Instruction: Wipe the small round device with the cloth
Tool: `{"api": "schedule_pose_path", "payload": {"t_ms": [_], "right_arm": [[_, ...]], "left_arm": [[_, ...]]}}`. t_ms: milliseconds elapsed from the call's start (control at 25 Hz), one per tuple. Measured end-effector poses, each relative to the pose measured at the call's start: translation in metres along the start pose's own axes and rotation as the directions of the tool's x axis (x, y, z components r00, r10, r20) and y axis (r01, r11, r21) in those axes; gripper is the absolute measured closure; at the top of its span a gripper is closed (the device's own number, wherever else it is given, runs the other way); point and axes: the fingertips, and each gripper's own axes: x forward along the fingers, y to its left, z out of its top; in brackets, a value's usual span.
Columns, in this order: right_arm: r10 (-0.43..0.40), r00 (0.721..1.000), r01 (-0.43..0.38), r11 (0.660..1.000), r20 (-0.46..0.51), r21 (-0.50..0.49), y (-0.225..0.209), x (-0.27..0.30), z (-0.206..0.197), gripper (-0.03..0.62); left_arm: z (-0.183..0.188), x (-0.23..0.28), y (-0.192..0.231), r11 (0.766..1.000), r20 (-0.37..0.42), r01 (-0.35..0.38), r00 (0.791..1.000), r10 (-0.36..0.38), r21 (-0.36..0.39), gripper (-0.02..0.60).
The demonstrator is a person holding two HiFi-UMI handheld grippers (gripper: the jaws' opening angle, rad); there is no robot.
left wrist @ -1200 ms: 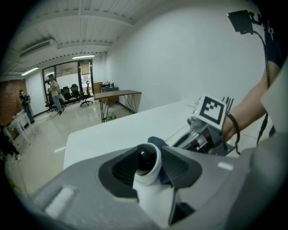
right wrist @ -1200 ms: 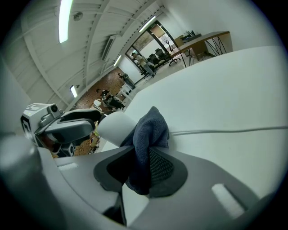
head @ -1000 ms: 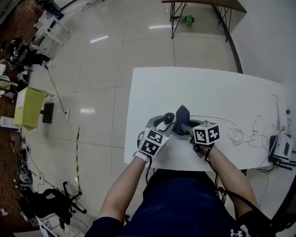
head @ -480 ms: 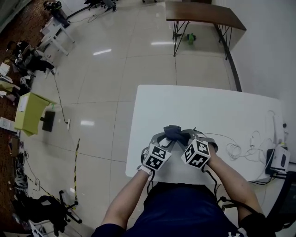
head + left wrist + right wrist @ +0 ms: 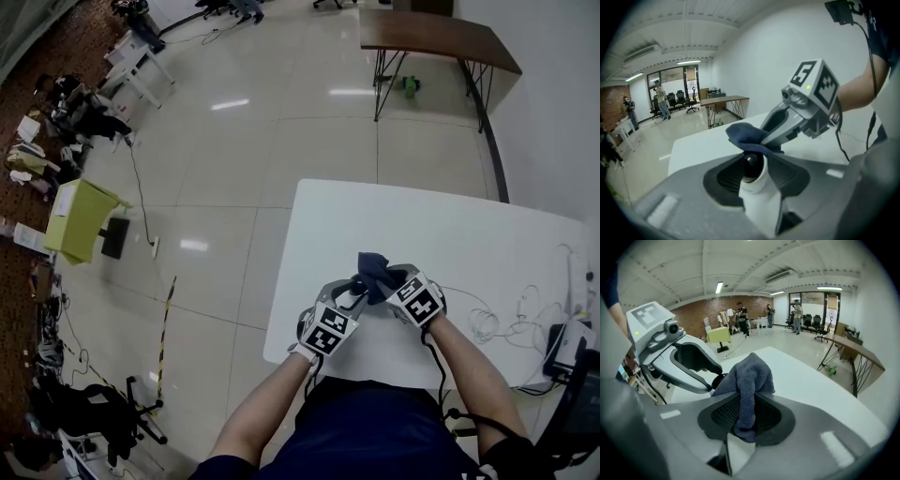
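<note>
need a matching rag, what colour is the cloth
Dark blue-grey; the cloth shows best in the right gripper view.

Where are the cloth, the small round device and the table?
cloth [image 5: 751, 373]: right gripper view, on its bunched upper fold.
small round device [image 5: 758, 194]: left gripper view, on its white body.
table [image 5: 450, 225]: head view, on a bare part of its white top.

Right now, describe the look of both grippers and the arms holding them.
The left gripper and right gripper are grey-and-white plastic with black ribbed pads; each carries a white cube printed with black square markers. A black cable trails from each. The person wears a dark navy short-sleeved shirt.
</note>
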Motion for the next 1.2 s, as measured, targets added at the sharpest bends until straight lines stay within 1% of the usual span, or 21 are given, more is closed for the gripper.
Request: {"api": "schedule_pose_path", "payload": {"t_ms": [80, 160, 240, 440, 680, 760, 840, 920, 1040, 1120, 1200], "right_arm": [[0.023, 1.0, -0.023, 0.995, 0.001, 0.099, -0.006, 0.009, -0.012, 0.505], [0.038, 0.999, -0.036, 0.988, -0.01, 0.15, -0.009, 0.017, -0.023, 0.505], [0.042, 0.998, -0.036, 0.988, -0.036, 0.151, -0.01, 0.024, -0.034, 0.505], [0.03, 0.995, -0.019, 0.993, -0.095, 0.117, -0.009, 0.04, -0.05, 0.505], [0.035, 0.994, -0.022, 0.991, -0.101, 0.133, -0.008, 0.038, -0.048, 0.505], [0.02, 0.996, -0.012, 0.995, -0.086, 0.099, -0.01, 0.031, -0.043, 0.503], [-0.011, 0.997, 0.013, 0.999, -0.075, 0.034, -0.012, 0.023, -0.037, 0.503], [-0.03, 0.999, 0.028, 0.999, -0.042, -0.032, -0.009, 0.011, -0.021, 0.503], [-0.018, 0.999, 0.022, 0.992, 0.032, -0.126, 0.004, -0.013, 0.014, 0.503], [-0.006, 0.999, 0.016, 0.978, 0.049, -0.208, 0.014, -0.024, 0.031, 0.503], [0.016, 0.999, -0.003, 0.966, 0.046, -0.257, 0.025, -0.032, 0.042, 0.503]], "left_arm": [[0.0, 0.0, 0.0, 1.0, 0.0, -0.004, 1.0, 0.004, -0.004, 0.426], [0.0, 0.001, -0.001, 1.0, 0.003, -0.006, 1.0, 0.006, -0.002, 0.426], [-0.001, 0.002, -0.002, 1.0, 0.008, -0.007, 1.0, 0.007, 0.0, 0.426], [-0.001, 0.0, 0.001, 1.0, 0.004, -0.019, 1.0, 0.02, -0.008, 0.43], [-0.002, 0.003, 0.002, 0.999, 0.0, -0.037, 0.999, 0.037, 0.002, 0.43], [-0.001, 0.004, 0.002, 0.999, -0.004, -0.042, 0.999, 0.042, 0.005, 0.43], [-0.001, 0.004, 0.002, 0.999, -0.006, -0.045, 0.999, 0.045, 0.006, 0.43], [-0.001, 0.004, 0.003, 0.999, -0.005, -0.047, 0.999, 0.047, 0.002, 0.43], [0.002, 0.005, 0.002, 0.999, 0.008, -0.043, 0.999, 0.043, -0.018, 0.43], [0.007, 0.002, 0.002, 0.998, 0.025, -0.046, 0.999, 0.047, -0.03, 0.428], [0.011, -0.002, 0.0, 0.998, 0.038, -0.055, 0.998, 0.056, -0.038, 0.428]]}}
